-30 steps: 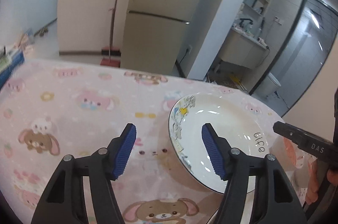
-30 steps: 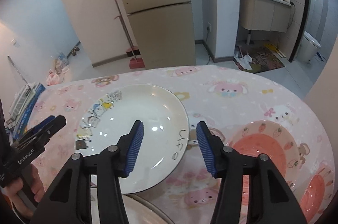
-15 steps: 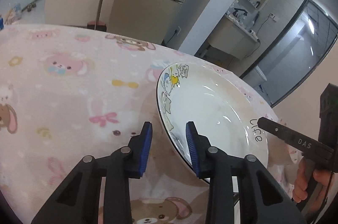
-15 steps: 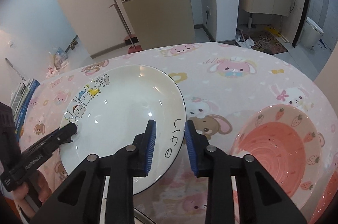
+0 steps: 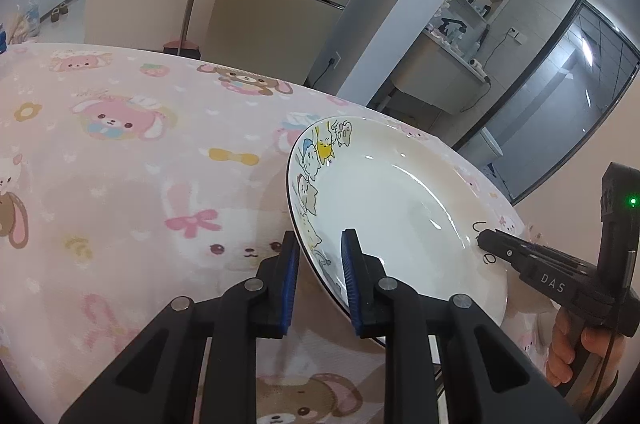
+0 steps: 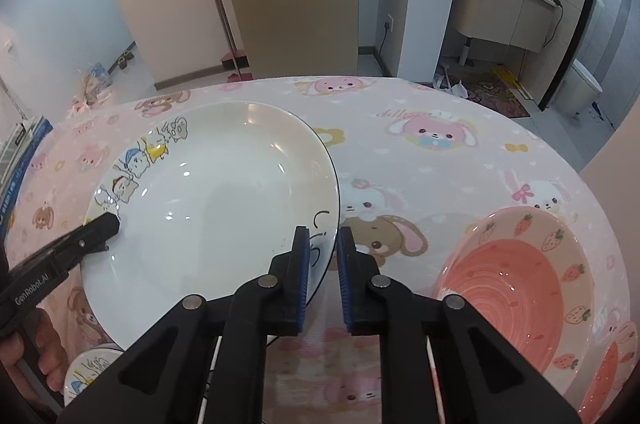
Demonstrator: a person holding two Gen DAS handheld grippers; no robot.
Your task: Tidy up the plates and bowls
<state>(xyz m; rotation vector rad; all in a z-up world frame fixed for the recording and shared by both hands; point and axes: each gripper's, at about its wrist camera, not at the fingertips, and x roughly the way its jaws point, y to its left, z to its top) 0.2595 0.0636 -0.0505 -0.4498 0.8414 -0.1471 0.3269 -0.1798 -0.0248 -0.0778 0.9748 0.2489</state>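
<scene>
Two claws, left [image 5: 319, 262] and right [image 6: 322, 258], have just closed on the "Life" plate [image 6: 216, 199] rim.

plate [image 6: 208, 199] on tablecloth [image 6: 420, 159], bowl [image 6: 516, 280] to its right

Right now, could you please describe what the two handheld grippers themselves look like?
Both are matte black plastic. The left gripper and right gripper each have two angular fingers with silver rivets and ribbed blue pads. White lettering marks their sides: "DAS" on the right, "GenRobot.AI" on the left. A green light glows on the right one's body.
</scene>
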